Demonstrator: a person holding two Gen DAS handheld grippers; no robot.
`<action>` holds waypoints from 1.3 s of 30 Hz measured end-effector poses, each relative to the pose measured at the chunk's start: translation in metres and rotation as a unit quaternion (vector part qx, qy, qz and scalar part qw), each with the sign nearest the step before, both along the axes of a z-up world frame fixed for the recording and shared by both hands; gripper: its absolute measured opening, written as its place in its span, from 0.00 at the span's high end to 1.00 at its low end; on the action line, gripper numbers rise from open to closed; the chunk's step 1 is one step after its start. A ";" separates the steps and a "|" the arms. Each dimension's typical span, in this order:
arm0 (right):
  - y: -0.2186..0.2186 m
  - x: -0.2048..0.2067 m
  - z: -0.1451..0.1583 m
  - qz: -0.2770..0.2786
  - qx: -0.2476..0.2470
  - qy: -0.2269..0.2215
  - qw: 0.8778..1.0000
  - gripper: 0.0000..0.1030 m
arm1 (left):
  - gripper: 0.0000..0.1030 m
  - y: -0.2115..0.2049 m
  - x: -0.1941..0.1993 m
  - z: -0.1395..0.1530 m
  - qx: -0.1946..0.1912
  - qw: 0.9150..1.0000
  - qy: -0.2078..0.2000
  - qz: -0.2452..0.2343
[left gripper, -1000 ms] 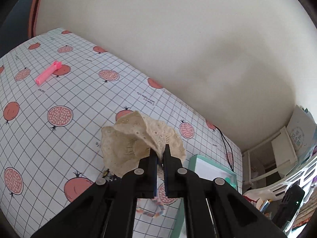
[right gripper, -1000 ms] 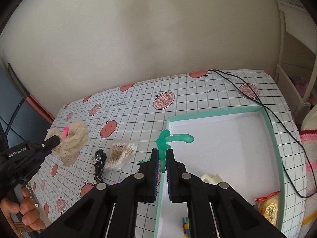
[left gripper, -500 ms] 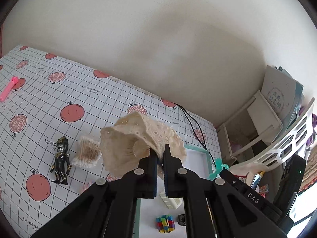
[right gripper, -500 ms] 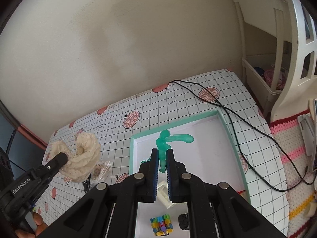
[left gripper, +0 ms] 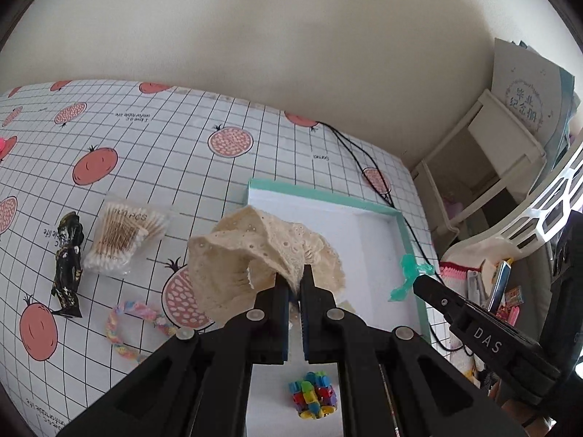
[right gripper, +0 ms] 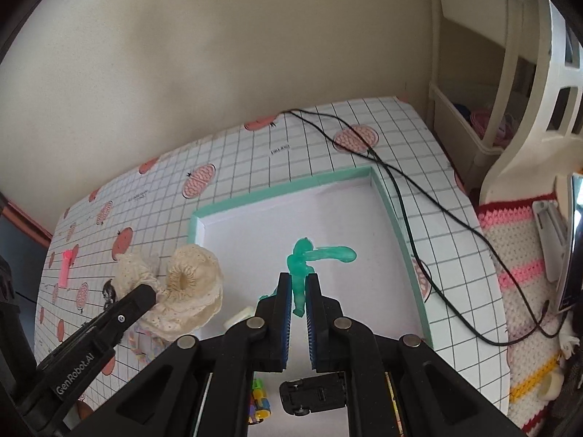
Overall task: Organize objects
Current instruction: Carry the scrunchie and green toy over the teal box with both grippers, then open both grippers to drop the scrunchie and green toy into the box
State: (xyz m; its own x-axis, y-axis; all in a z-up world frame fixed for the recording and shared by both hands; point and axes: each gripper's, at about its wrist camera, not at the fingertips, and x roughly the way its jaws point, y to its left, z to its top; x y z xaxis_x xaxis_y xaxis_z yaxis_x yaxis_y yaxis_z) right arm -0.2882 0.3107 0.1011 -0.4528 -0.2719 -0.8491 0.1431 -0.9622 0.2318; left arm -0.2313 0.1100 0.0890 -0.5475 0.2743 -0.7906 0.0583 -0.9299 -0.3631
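My left gripper (left gripper: 294,284): my jaws are pinched tight on a cream lace cloth scrunchie (left gripper: 262,255). It hangs in the middle of the left picture, over the near left edge of the box.
My right gripper (right gripper: 298,287): my jaws squeeze a see-through green rubbery toy figure (right gripper: 309,258) by its legs. It sticks up in the middle of the right picture, over the white floor of the box.
The box: a flat white box with a mint green rim (right gripper: 280,185). It sits on the checked tablecloth with red fruit pictures (left gripper: 153,145).
Already inside: a bright block toy of many colours (left gripper: 312,394) and a small black toy car (right gripper: 313,393), both low in the frames.
Still outside: a clear bag of cotton swabs (left gripper: 124,233), a black and gold toy figure (left gripper: 67,262), a pastel braided loop (left gripper: 127,324) and a pink stick (right gripper: 66,267), all at the left.
My step, I think: drop both things in the box.
How to do it well: I should go lower first, get the scrunchie fully past the rim, pick a bare white spot, then let go softly so nothing bounces out.
Watch out: the black cable (right gripper: 419,196) lies beside the far right rim.
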 end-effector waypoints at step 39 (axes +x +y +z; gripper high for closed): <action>-0.006 0.005 -0.004 0.024 0.072 -0.040 0.996 0.72 | 0.61 0.019 -0.010 0.008 -0.015 0.997 -0.072 -0.026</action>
